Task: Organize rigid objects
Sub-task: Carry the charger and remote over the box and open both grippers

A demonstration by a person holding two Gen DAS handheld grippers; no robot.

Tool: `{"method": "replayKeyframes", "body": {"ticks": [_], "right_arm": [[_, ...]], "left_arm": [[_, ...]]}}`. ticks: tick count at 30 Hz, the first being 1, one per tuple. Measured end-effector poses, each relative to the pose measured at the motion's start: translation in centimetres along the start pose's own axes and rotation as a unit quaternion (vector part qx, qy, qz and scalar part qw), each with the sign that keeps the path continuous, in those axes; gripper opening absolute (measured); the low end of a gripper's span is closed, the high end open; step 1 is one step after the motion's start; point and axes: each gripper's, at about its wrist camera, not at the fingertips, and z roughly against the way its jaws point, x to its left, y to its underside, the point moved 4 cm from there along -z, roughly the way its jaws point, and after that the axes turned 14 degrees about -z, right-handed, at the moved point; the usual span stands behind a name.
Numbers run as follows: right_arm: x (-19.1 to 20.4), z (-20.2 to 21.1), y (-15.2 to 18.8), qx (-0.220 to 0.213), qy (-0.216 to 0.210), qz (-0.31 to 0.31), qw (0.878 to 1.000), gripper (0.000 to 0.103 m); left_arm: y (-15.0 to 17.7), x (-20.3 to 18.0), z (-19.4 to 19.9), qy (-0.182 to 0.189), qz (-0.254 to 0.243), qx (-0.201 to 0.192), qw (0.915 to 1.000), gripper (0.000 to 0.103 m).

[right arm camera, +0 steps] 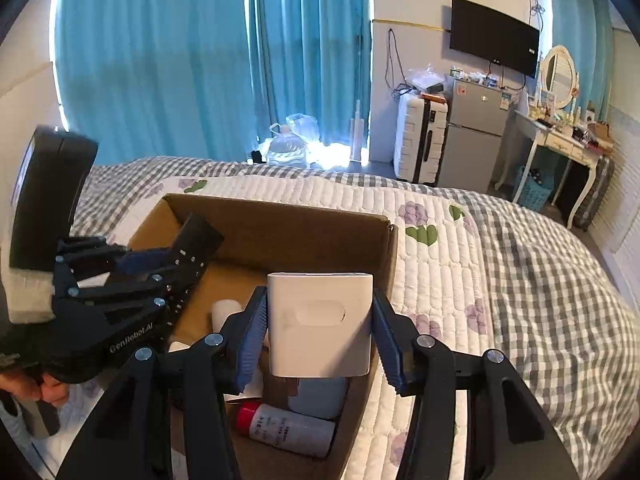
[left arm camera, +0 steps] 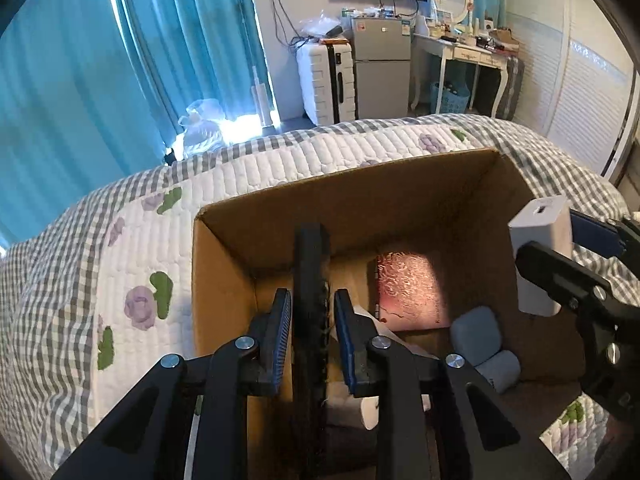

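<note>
An open cardboard box (left arm camera: 224, 292) stands on the bed; it also shows in the right wrist view (right arm camera: 280, 220). My left gripper (left arm camera: 312, 312) is shut on a long black flat device (left arm camera: 310, 256), held upright over the box's left half. My right gripper (right arm camera: 320, 316) is shut on a white rectangular power bank (right arm camera: 320, 324) above the box's right side; the power bank shows at the right of the left wrist view (left arm camera: 540, 256). Inside the box lie a reddish patterned book (left arm camera: 408, 292), a grey pouch (left arm camera: 476, 336) and a red-capped white bottle (right arm camera: 288, 428).
The box sits on a quilted floral and grey checked bedspread (right arm camera: 520, 280). Behind the bed are blue curtains (right arm camera: 160, 60), a white suitcase (right arm camera: 420, 144), a small grey fridge (right arm camera: 476, 140) and a white dressing table (right arm camera: 560, 144).
</note>
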Motion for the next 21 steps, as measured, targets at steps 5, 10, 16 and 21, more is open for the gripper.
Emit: {"method": "replayKeyframes", "body": {"ticks": [5, 10, 16, 21], "right_arm": [[0.0, -0.2, -0.5, 0.000, -0.004, -0.009, 1.000, 0.050], [0.3, -2.5, -1.0, 0.003, -0.011, -0.019, 1.000, 0.050], [1.3, -3.1, -0.9, -0.019, -0.017, -0.006, 1.000, 0.065], [1.0, 0.2, -1.2, -0.029, -0.013, -0.018, 0.999, 0.065]], "left_arm": [[-0.4, 0.6, 1.3, 0.004, 0.014, -0.013, 0.9998, 0.038], [-0.8, 1.5, 3.0, -0.021, 0.016, -0.042, 0.9988, 0.045], [-0.1, 1.6, 4.1, -0.031, 0.013, -0.055, 0.9979, 0.045], [1.0, 1.2, 6.9, -0.032, 0.019, -0.064, 0.9972, 0.045]]}}
